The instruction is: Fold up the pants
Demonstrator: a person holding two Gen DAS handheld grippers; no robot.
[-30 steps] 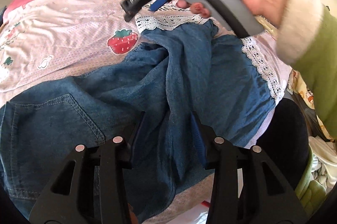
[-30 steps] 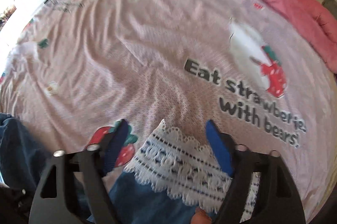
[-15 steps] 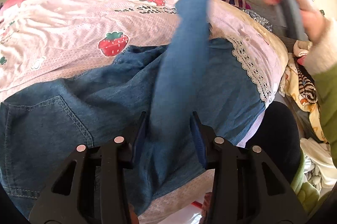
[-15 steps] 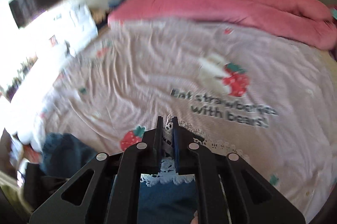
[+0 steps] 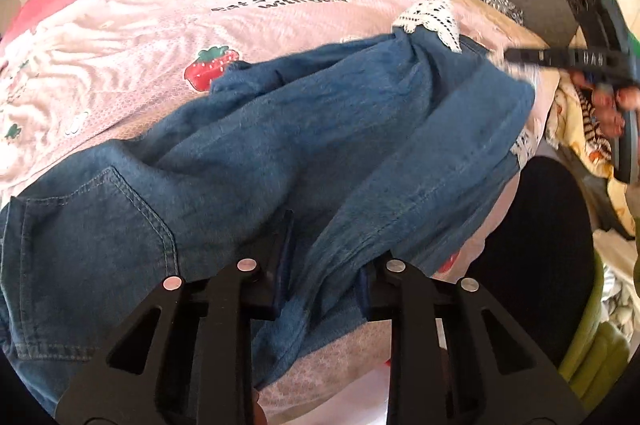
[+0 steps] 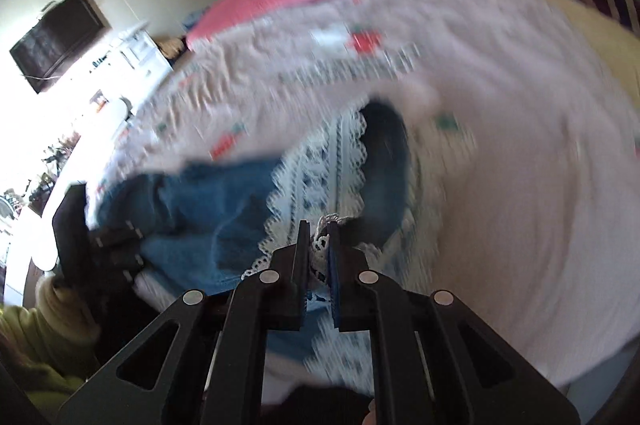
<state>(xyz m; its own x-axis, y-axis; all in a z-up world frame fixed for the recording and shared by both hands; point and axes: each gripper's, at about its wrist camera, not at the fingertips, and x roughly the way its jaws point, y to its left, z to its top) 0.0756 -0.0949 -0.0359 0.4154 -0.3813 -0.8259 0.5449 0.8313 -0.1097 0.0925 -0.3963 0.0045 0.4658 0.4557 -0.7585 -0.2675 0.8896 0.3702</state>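
Right wrist: right gripper pinches pants lace hem.

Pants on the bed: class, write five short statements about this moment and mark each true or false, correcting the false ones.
1. The right gripper is clamped on the lace hem of the pants. True.
2. The pants are black corduroy. False: they are blue denim.
3. The left gripper has denim between its fingers. True.
4. The pants lie neatly folded in a square. False: they are bunched, with one leg stretched out between the grippers.
5. The bedsheet is plain white. False: it is pink with strawberry prints and lettering.
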